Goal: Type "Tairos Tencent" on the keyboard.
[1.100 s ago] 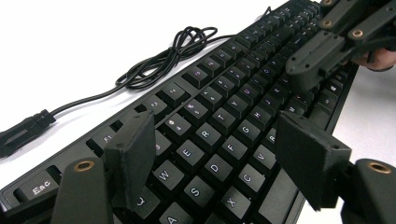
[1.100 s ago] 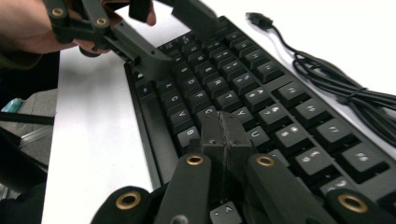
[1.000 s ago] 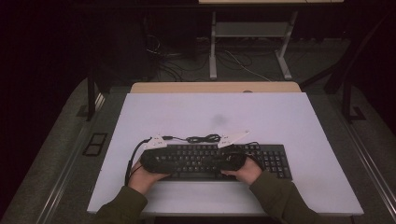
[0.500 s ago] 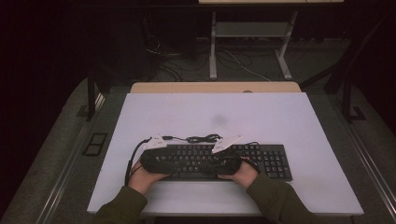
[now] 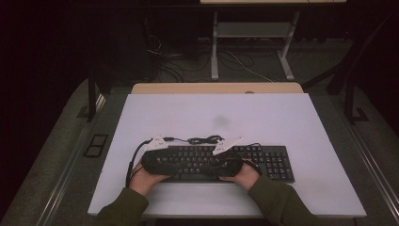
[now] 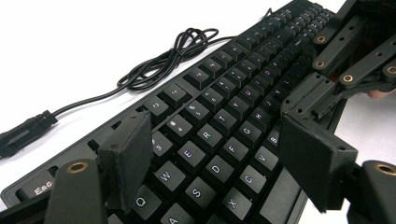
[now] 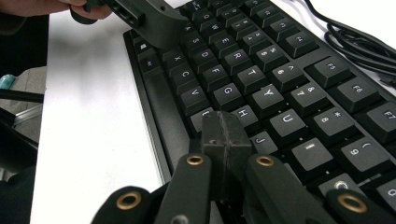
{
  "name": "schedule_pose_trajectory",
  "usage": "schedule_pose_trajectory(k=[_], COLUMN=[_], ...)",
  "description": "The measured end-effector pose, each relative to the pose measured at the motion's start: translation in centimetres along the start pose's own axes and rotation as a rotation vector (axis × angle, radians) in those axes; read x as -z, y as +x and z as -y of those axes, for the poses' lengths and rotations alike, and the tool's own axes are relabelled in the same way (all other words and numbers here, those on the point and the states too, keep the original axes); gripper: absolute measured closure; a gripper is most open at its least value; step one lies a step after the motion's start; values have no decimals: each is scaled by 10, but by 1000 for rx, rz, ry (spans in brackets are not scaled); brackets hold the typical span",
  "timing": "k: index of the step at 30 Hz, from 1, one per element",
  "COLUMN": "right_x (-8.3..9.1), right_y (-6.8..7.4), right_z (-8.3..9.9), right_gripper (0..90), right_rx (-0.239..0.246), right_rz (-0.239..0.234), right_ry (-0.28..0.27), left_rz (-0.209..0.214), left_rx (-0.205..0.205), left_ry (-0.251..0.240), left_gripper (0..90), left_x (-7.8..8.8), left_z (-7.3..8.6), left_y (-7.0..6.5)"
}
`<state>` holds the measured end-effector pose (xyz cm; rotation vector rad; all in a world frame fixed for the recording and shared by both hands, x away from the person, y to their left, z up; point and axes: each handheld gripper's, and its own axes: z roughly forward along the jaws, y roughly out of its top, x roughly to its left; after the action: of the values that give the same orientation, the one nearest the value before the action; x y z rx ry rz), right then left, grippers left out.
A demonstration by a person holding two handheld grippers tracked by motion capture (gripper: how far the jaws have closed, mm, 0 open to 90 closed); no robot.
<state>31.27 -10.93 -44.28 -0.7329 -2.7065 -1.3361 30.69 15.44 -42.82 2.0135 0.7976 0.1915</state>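
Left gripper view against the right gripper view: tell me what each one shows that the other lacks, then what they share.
Left gripper view: its own left gripper with jaws spread above the Q-to-C keys, plus the coiled cable and its plug on the white table. Right gripper view: its own right gripper with jaws closed together, over the keys near H and J. Both: the black keyboard, and the other gripper farther off.

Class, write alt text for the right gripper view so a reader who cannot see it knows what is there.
The right claw, its jaws shut together, hovers low over the middle letter keys of a black keyboard on a white table. The left claw is over the keyboard's far end, and a black cable lies beside it.
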Motion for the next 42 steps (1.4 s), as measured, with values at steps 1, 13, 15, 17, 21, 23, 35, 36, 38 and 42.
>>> schedule_pose_trajectory(k=[1,13,15,17,21,23,35,36,38,42], right_x=[1,7,9,11,16,18,23,24,25,26], right_y=[0,-3,-4,-6,-9,-11,-19,-19,-21,-23], right_z=[0,-2,-2,-2,-2,-2,1,1,1,2], right_gripper=[892,785,724,667,547,497,312,307,304,302], right_rx=[-2,-9,-19,-21,-35,-35,-48,-49,-48,-53], right_rz=[2,-6,-8,-10,-13,-8,7,8,10,15], right_ry=[-1,-38,-49,-63,-87,-96,-126,-127,-131,-136], left_rz=[-2,-6,-1,1,8,8,16,16,18,20], left_rx=[2,6,6,5,-4,-12,-24,-23,-27,-23], left_ry=[-4,-8,-2,-1,2,4,15,15,22,26], left_gripper=[270,346,378,416,505,557,804,821,855,890], left_x=[0,0,0,-2,-5,-6,-13,-14,-15,-19], left_z=[0,-2,-3,-4,-6,-8,-14,-14,-15,-16], left_y=[0,0,0,-1,-2,-4,-5,-5,-5,-5])
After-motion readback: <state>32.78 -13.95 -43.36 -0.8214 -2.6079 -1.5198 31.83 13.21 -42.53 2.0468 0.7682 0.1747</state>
